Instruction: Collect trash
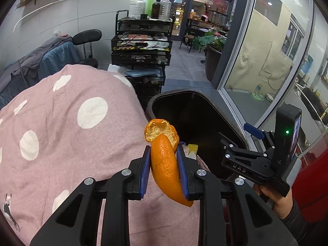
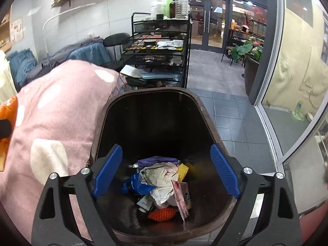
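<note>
My left gripper [image 1: 163, 151] is shut on an orange peel [image 1: 164, 164] and holds it above the pink spotted blanket [image 1: 67, 127], just left of the dark trash bin [image 1: 196, 110]. The peel shows at the left edge of the right wrist view [image 2: 8, 110]. My right gripper [image 2: 166, 168] is open and empty, held right over the bin's mouth [image 2: 151, 94]. Inside the bin lie crumpled paper [image 2: 162, 176], a blue wrapper [image 2: 135, 184], a pink packet [image 2: 182, 196], a yellow piece [image 2: 182, 171] and an orange knitted thing [image 2: 162, 214]. The right gripper also shows in the left wrist view [image 1: 254, 137], over the bin's right side.
A black wire cart [image 2: 157, 47] with bottles on top stands behind the bin. A chair [image 1: 87, 38] and blue cloths [image 2: 86, 54] lie at the back left. A glass door [image 2: 297, 71] runs along the right. A potted plant [image 2: 249, 51] stands on the tiled floor [image 2: 223, 114].
</note>
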### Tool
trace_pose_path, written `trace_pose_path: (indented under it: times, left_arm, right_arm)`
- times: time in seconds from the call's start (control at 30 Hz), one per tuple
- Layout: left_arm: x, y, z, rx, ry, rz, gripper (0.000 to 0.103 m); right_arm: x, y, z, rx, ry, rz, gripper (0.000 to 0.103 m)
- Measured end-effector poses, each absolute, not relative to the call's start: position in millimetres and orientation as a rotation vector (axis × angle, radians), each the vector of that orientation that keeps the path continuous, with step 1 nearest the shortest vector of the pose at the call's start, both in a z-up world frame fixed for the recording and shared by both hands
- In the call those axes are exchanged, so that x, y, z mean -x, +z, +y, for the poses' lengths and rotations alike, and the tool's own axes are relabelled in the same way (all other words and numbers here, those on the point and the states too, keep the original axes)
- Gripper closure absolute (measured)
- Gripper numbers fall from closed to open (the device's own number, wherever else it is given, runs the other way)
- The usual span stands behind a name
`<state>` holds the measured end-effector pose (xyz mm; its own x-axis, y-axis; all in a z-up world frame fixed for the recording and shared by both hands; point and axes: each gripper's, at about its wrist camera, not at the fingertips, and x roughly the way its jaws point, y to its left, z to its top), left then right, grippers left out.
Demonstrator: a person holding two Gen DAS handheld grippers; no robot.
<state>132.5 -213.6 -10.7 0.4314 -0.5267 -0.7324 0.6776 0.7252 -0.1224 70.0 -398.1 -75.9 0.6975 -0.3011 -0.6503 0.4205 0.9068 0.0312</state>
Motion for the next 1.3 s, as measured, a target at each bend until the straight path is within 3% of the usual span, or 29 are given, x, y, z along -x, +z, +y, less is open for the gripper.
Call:
trace_pose_path:
  times: [0.37,0.87,0.97,1.03,1.13,1.3]
  left_arm:
    - [-142.6,-17.7,-262.0,-0.25,-0.813,0.891,0.077]
    - [-151.6,-47.7,-311.1,-0.356,-0.827,0.985,0.075]
    - [-149.8,-50.3,-314.7,-0.38,-0.83,0.978,0.063]
    - [-147.2,-50.3,-315.6,-0.395,-0.828,0.958,0.043]
    - [-142.4,-49.5,-317.3,-0.411,-0.831,0.925,0.031]
    - [-139.2,-40.0,-310.9,-0.393,-0.825,0.883,0.02]
  right_arm:
    - [-49.1,-61.2,-422.6,-0.237,-0.488,0.647,0.008]
    - [-33.7,-59.0,-454.3,-0.284,-0.548,0.641,0.008]
    - [-33.1,-59.9,-456.4,-0.289,-0.549,0.645,0.008]
    - [-32.8,-60.0,-456.6,-0.289,-0.553,0.646,0.008]
    - [-32.5,-60.7,-456.9,-0.293,-0.557,0.646,0.007]
    - [-33.8,-61.9,-458.8,-0.307,-0.563,0.646,0.006]
